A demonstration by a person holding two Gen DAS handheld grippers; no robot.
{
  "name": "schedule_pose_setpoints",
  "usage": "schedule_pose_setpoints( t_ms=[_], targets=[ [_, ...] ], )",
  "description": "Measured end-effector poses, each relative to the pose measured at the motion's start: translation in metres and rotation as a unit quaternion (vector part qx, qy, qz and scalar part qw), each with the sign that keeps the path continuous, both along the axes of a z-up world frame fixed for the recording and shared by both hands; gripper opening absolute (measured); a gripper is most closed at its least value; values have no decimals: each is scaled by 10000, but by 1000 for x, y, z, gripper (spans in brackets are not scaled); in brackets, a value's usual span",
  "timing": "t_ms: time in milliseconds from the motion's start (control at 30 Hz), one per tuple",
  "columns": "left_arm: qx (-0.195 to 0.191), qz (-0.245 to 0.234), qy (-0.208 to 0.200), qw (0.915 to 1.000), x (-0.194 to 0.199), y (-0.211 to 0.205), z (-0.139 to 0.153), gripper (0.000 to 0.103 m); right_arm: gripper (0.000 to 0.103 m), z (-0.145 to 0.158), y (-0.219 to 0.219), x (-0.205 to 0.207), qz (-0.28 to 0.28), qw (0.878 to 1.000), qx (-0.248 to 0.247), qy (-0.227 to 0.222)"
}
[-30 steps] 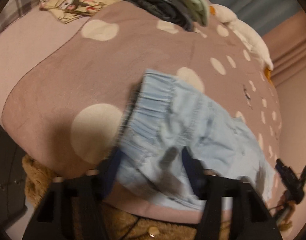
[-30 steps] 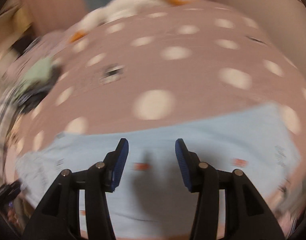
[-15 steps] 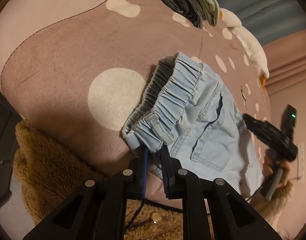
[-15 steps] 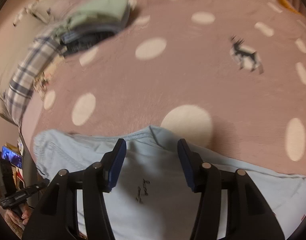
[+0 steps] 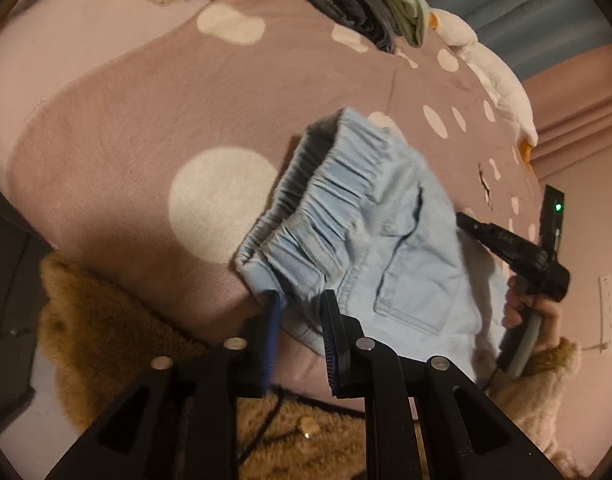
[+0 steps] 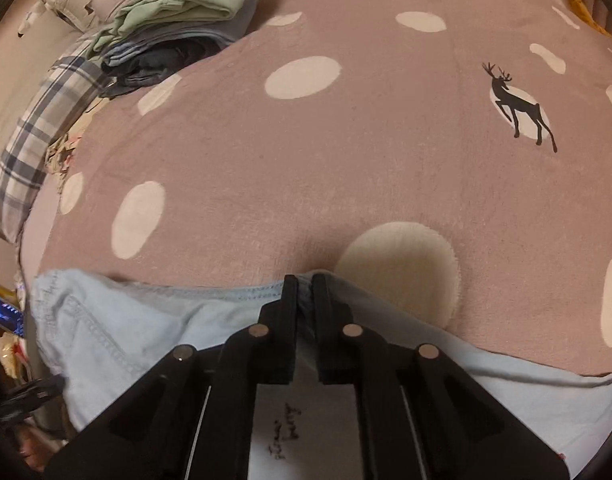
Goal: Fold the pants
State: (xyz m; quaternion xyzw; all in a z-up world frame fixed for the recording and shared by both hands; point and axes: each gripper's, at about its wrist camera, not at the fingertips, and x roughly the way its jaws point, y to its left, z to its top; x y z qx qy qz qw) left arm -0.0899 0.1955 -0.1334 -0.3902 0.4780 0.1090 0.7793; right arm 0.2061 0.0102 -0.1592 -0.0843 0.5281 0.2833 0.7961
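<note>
A second ago my left jaws (image 5: 300,312) stood wide over the pale blue pants (image 5: 390,248), which were blurred; now they have drawn in and pinch the near corner of the gathered waistband, the cloth bunched between the two blue pads. My right jaws (image 6: 305,285) were spread apart above flat blue fabric back then; they are closing, with only a thin slit between them, and a fold of the pants' far hem edge (image 6: 210,294) sits gripped in that slit. The waistband has lifted a little and curls open compared with half a second ago.

The pants lie on the dusty pink spotted blanket (image 6: 346,152) of the bed, along its near edge: waistband end at my left jaws, a back pocket showing just beyond them, the rest stretching toward my right jaws, whose handle is seen from the left view in my right hand (image 5: 532,316). A stack of folded clothes (image 6: 178,20) sits well apart at the far side of the blanket, beside a plaid pillow (image 6: 38,128)
</note>
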Motion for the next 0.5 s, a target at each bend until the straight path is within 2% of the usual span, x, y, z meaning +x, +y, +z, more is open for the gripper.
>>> schedule_pose_setpoints(
  t_ms=[167, 267, 400, 500],
  targets=[
    [394, -108, -447, 9982, 6, -1, 49, 19, 9, 2, -4, -1, -6, 10000, 7, -43],
    [591, -391, -833, 9940, 33, -6, 72, 28, 9, 2, -6, 0, -26, 10000, 68, -7],
    [531, -741, -1111, 9896, 93, -16, 75, 28, 9, 0, -6, 0, -73, 9999, 78, -23],
    [531, -907, -1109, 9883, 132, -20, 66, 28, 9, 1, -5, -2, -73, 9999, 28, -84]
  ],
)
